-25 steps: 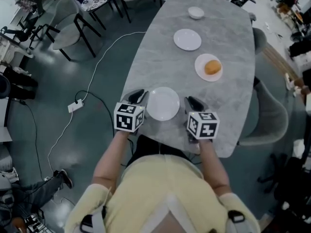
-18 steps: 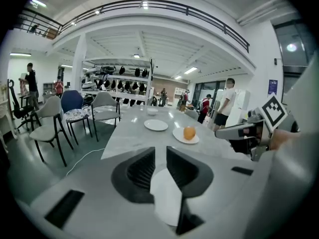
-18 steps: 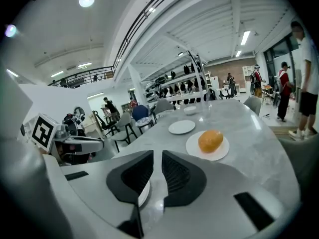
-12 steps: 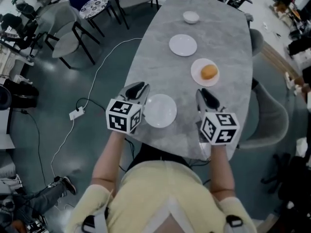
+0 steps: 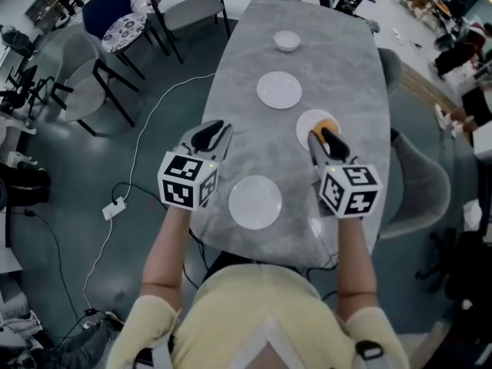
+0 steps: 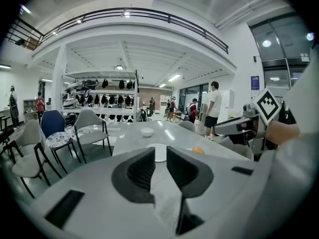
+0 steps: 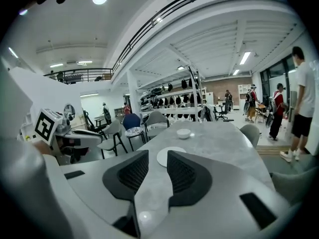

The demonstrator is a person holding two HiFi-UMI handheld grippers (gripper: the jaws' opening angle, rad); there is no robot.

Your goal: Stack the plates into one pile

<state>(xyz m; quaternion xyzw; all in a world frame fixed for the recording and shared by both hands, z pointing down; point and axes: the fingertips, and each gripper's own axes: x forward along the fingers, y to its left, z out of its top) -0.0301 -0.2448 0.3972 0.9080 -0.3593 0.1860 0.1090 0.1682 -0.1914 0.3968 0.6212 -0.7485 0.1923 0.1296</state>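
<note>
**Three plates apart, both grippers empty**

Left of the near plate (image 5: 255,202) and a little beyond it, the left gripper (image 5: 214,131) hovers over the tabletop (image 5: 261,154), its jaws slightly parted on nothing. The near plate lies between the two grippers, closer to the person than either tip. Beyond it a second plate (image 5: 279,90) sits alone. Right of the near plate, the right gripper (image 5: 321,138), its jaws just opened and empty, hangs over the plate carrying orange food (image 5: 306,123), so it looks nearer that one.

I hold both grippers out above the table (image 5: 261,141), pointing forward and slightly down: the left gripper (image 5: 213,131) is over its left edge, jaws a narrow gap apart and empty, and the right gripper (image 5: 324,138) is over its right half, jaws just opening wider with nothing between them.
</note>
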